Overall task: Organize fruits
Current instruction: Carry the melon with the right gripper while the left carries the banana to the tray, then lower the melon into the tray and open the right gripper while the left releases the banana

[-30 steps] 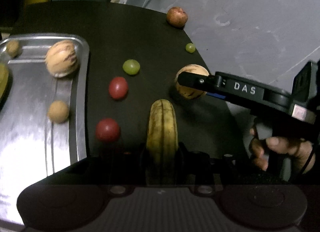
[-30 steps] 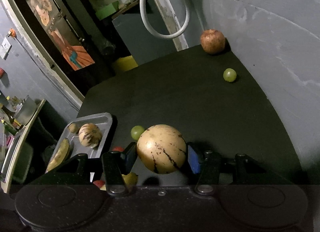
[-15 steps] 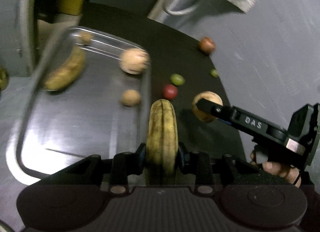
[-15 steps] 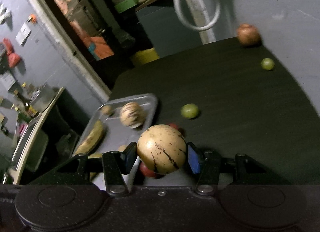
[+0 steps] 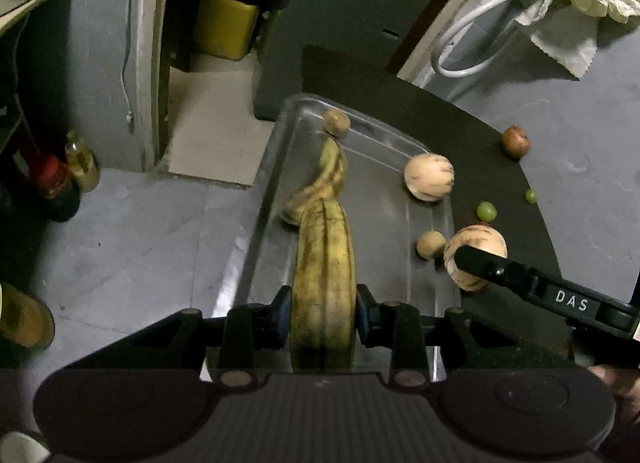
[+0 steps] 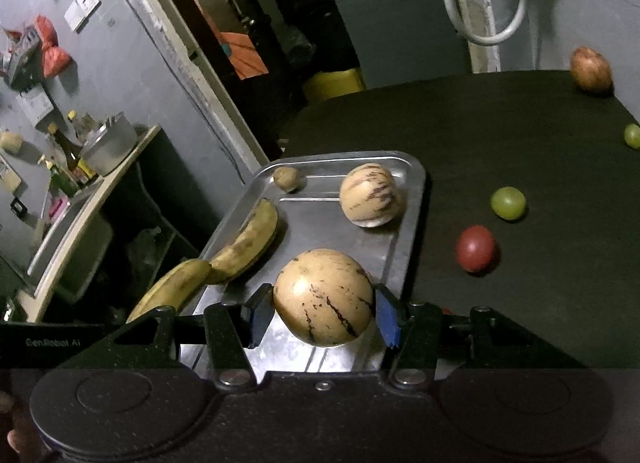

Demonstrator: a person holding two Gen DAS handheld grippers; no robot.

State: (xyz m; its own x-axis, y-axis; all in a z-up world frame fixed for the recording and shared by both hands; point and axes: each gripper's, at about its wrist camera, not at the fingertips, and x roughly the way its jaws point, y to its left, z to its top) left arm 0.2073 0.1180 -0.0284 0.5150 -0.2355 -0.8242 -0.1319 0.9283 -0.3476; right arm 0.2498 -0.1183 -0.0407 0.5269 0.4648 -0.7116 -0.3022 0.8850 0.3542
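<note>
My left gripper (image 5: pixel 322 313) is shut on a yellow banana (image 5: pixel 323 263), held over the near left part of the metal tray (image 5: pixel 264 199). The same held banana (image 6: pixel 172 289) shows at the tray's left edge in the right wrist view. My right gripper (image 6: pixel 323 313) is shut on a round tan melon with dark streaks (image 6: pixel 323 297), above the tray (image 6: pixel 412 223) near its right rim. In the tray lie another banana (image 6: pixel 250 241), a streaked melon (image 6: pixel 372 195) and a small brown fruit (image 6: pixel 286 178). The held melon (image 5: pixel 476 253) hangs at the tray's right rim.
On the dark table (image 6: pixel 520 135) lie a red fruit (image 6: pixel 476 249), a green fruit (image 6: pixel 508 203), a smaller green one (image 6: pixel 633 135) and a reddish-brown fruit (image 6: pixel 591 69) at the far corner. Another small brown fruit (image 5: pixel 430 244) sits in the tray. The floor lies left of the tray.
Both grippers have swept left from over the table to over the tray, each still holding its fruit. The tray now fills the middle of both views.
</note>
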